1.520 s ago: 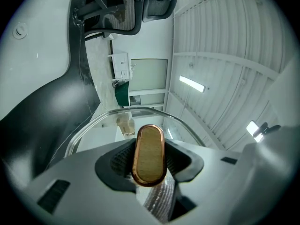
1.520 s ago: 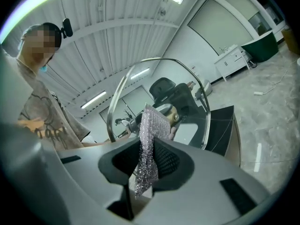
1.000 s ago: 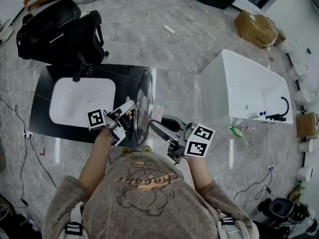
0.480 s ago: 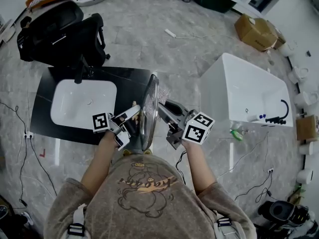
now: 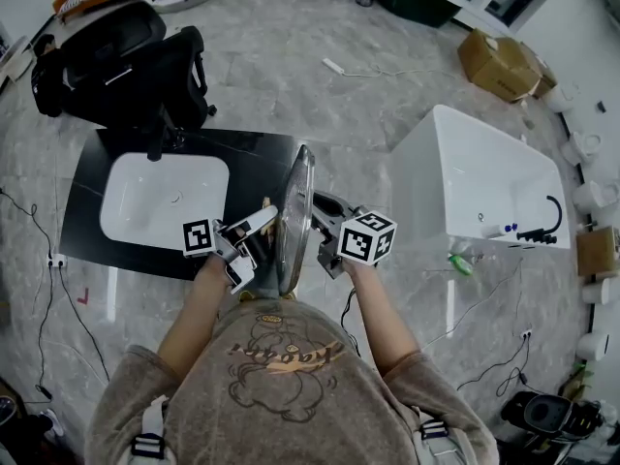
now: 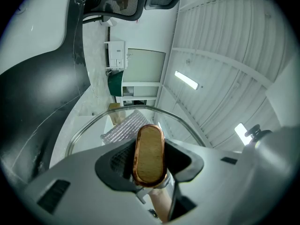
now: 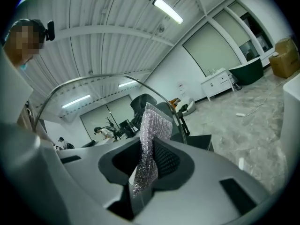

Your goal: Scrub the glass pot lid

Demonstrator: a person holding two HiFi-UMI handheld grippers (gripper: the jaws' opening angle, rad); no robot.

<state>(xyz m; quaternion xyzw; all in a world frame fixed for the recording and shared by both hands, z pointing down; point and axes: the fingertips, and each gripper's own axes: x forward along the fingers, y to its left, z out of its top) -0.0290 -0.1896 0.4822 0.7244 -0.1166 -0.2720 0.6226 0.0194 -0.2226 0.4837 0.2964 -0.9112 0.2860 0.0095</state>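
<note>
Your left gripper has its fingers clamped on the knob of the glass pot lid, which stands upright at frame centre. Your right gripper has its fingers pinching a silver scrubber against the glass.

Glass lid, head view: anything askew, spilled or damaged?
Nothing spilled or broken. The lid stands on edge in mid-air, beside the sink rather than over it. That looks deliberate: the left gripper is clamped on its wooden knob, and the right gripper holds a silvery scrub pad at the other face.
</note>
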